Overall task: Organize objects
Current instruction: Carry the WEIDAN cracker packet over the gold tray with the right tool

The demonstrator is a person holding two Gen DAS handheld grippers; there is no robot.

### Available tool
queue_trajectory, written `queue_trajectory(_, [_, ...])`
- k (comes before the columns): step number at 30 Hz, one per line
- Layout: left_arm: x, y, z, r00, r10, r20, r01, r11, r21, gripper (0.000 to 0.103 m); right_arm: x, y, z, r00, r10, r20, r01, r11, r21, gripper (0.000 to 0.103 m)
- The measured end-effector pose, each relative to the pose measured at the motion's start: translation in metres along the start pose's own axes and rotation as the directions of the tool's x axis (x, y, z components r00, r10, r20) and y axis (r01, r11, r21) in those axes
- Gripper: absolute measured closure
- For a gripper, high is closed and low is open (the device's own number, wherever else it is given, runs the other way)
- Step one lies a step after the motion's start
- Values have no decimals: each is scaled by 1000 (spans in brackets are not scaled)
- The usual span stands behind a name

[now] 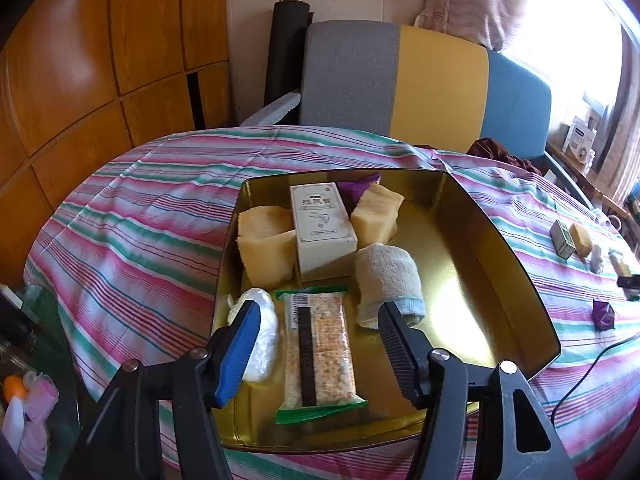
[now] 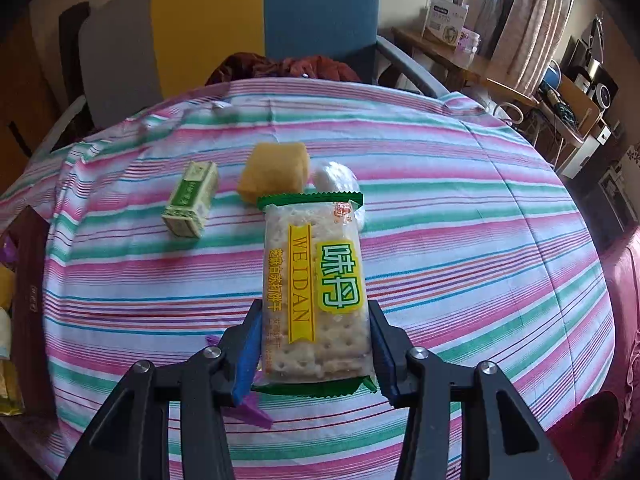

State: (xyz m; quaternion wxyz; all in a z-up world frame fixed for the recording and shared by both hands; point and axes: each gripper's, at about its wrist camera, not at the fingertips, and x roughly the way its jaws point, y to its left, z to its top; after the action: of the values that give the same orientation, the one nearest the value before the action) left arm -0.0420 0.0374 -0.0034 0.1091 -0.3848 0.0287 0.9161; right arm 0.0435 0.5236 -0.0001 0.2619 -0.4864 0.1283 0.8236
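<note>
A gold tin tray (image 1: pixel 500 264) on the striped table holds a cracker packet (image 1: pixel 320 352), a white box (image 1: pixel 322 232), yellow sponges (image 1: pixel 266 244), a rolled towel (image 1: pixel 386 284) and a white plastic bundle (image 1: pixel 262 336). My left gripper (image 1: pixel 316 344) is open above the tray's near end, its fingers on either side of the packet and apart from it. My right gripper (image 2: pixel 314 346) is shut on a second cracker packet (image 2: pixel 316 284) and holds it above the cloth. Beyond lie a green box (image 2: pixel 192 204), a yellow sponge (image 2: pixel 276 172) and a white bundle (image 2: pixel 336 178).
A purple wrapper (image 2: pixel 252 410) lies under the right gripper; it also shows in the left wrist view (image 1: pixel 602 314). A grey, yellow and blue chair back (image 1: pixel 424 84) stands behind the table. A shelf with bottles (image 1: pixel 24 400) is at the left.
</note>
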Motion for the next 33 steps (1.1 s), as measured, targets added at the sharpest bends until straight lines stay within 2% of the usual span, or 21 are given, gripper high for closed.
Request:
queue_trajectory(3, [-1, 5, -2, 1000, 4, 2, -4, 1000, -9, 41, -24, 36, 4, 996, 78, 40, -75, 995, -60, 54])
queue_trajectory(6, [-3, 11, -2, 1000, 10, 9, -10, 1000, -28, 41, -46, 92, 2, 984, 174, 48, -164, 973, -161, 54])
queue_trajectory(11, [-9, 28, -2, 999, 26, 23, -24, 998, -63, 41, -73, 200, -16, 948, 319, 2, -300, 892, -339, 54])
queue_trajectory(14, [-11, 39, -2, 999, 35, 22, -33, 996, -81, 41, -78, 259, -32, 928, 369, -54, -356, 836, -417, 54])
queue_trajectory(19, [-11, 52, -5, 999, 41, 13, -39, 994, -106, 40, -54, 318, -51, 932, 325, -159, -361, 819, -446, 54])
queue_trajectory(22, [-9, 57, -9, 999, 38, 3, -37, 992, -119, 40, -33, 341, -63, 944, 260, -201, -326, 823, -466, 54])
queue_trajectory(24, [-7, 59, -11, 999, 34, -7, -34, 992, -125, 40, -19, 345, -66, 951, 215, -220, -295, 841, -454, 54])
queue_trajectory(28, [-4, 60, -13, 1000, 25, -13, -26, 992, -127, 40, -1, 351, -71, 948, 191, -253, -287, 856, -430, 54])
queue_trajectory(31, [-3, 59, -14, 1000, 21, -20, -24, 992, -124, 40, 7, 353, -76, 933, 207, -293, -318, 855, -410, 54])
queue_trajectory(33, [-3, 59, -14, 999, 24, -21, -27, 992, -126, 40, 5, 356, -80, 932, 215, -291, -326, 847, -420, 53])
